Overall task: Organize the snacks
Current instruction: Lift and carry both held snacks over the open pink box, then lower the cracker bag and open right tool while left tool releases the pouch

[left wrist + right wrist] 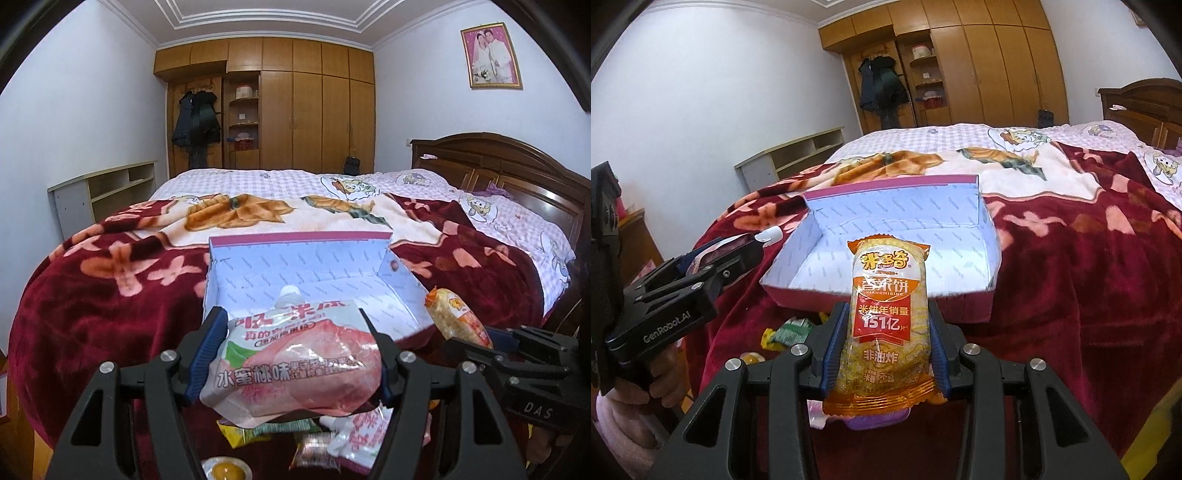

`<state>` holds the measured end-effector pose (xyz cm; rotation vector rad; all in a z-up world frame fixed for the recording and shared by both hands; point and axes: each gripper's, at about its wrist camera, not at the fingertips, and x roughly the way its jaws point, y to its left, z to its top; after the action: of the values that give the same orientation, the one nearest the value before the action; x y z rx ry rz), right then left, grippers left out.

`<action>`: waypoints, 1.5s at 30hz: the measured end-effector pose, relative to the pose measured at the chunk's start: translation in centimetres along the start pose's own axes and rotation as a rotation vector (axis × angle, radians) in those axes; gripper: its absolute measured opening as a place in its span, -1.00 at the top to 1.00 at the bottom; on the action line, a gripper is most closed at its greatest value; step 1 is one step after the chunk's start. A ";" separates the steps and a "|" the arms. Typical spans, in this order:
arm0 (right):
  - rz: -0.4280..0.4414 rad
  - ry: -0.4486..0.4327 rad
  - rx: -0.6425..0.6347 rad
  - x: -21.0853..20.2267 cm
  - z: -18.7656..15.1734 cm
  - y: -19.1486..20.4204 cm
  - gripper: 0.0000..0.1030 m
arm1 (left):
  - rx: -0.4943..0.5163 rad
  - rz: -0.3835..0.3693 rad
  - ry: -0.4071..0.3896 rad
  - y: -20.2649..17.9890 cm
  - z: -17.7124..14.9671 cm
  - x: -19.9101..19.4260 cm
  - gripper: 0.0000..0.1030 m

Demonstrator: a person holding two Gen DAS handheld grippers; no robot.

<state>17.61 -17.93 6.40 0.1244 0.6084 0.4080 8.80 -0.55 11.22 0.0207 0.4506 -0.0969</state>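
Note:
My left gripper (291, 343) is shut on a pink peach jelly pouch (295, 362) with a white cap, held above the near end of the bed. My right gripper (888, 328) is shut on an orange rice cracker pack (888, 314), held upright. In the left wrist view that pack (456, 319) shows at the right. In the right wrist view the left gripper (738, 254) shows at the left with the pouch cap sticking out. An open white box (886, 229) with a pink outside lies on the red blanket just ahead of both grippers, nothing in it.
More snack packets (310, 432) lie below the grippers near the bed's near edge, green and yellow ones (790, 330) among them. A dark wooden headboard (498, 166) stands at the right, wardrobes at the far wall, a low shelf (107, 188) at the left wall.

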 end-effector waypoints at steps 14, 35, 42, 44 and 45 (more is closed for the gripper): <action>-0.032 0.026 -0.010 4.5 4.0 -1.8 0.20 | -0.014 0.015 0.069 0.8 1.8 6.1 -0.38; -0.075 0.147 0.002 13.7 5.6 -4.6 0.20 | -0.048 0.043 0.245 1.8 0.8 16.4 -0.38; -0.112 0.144 -0.037 14.4 5.4 -4.3 0.20 | -0.049 0.059 0.256 2.1 0.4 17.1 -0.38; -0.120 0.143 -0.041 14.5 5.4 -4.2 0.19 | -0.053 0.059 0.260 2.1 0.3 17.2 -0.39; -0.122 0.144 -0.043 14.5 5.4 -4.2 0.19 | -0.055 0.062 0.265 2.1 0.3 17.3 -0.39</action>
<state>32.93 -15.83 2.14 0.0164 0.7448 0.3128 24.64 -0.01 3.97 -0.0062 0.7169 -0.0203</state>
